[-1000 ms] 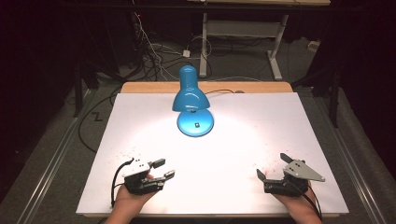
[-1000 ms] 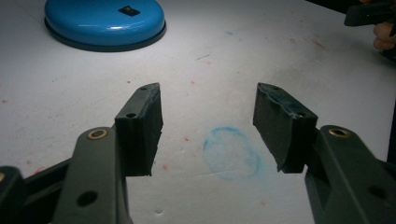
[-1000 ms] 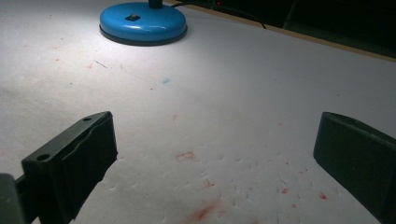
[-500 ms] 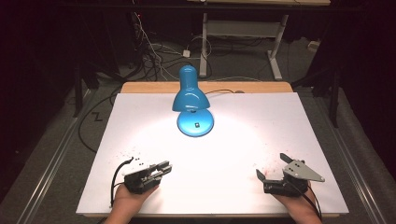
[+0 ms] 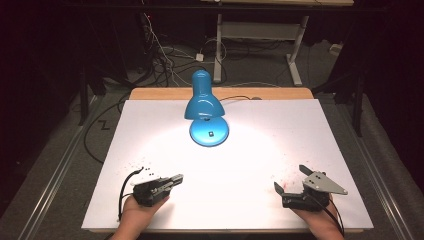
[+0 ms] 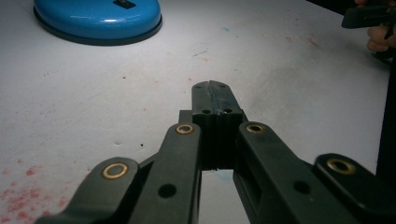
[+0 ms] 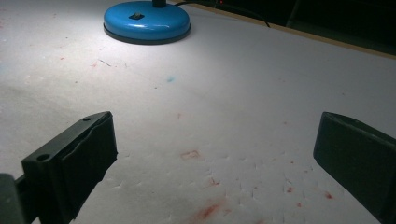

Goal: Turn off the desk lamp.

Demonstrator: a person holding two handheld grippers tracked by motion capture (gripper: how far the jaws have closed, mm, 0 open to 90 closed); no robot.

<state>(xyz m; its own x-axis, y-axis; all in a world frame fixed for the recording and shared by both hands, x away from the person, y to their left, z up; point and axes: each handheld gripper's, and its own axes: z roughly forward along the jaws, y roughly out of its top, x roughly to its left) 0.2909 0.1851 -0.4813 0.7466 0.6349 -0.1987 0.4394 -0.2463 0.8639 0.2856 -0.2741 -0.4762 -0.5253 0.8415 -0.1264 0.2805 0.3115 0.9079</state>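
A blue desk lamp (image 5: 204, 105) stands lit at the back middle of the white table (image 5: 300, 135), its round base (image 5: 209, 131) (image 6: 98, 18) (image 7: 147, 21) bearing a small switch. My left gripper (image 5: 177, 178) (image 6: 215, 91) rests near the front left edge, jaws pressed together with nothing between them. My right gripper (image 5: 291, 180) (image 7: 215, 154) sits near the front right edge, jaws spread wide over bare table.
The white surface carries faint red stains (image 7: 205, 212) and small dark specks (image 5: 137, 165). A wooden strip (image 5: 220, 93) runs along the far edge. Cables and desk legs (image 5: 295, 55) lie on the floor beyond. The other hand (image 6: 380, 44) appears far right in the left gripper view.
My left gripper has gone from open to shut and sits slightly lower. The right gripper and the lamp have stayed put.
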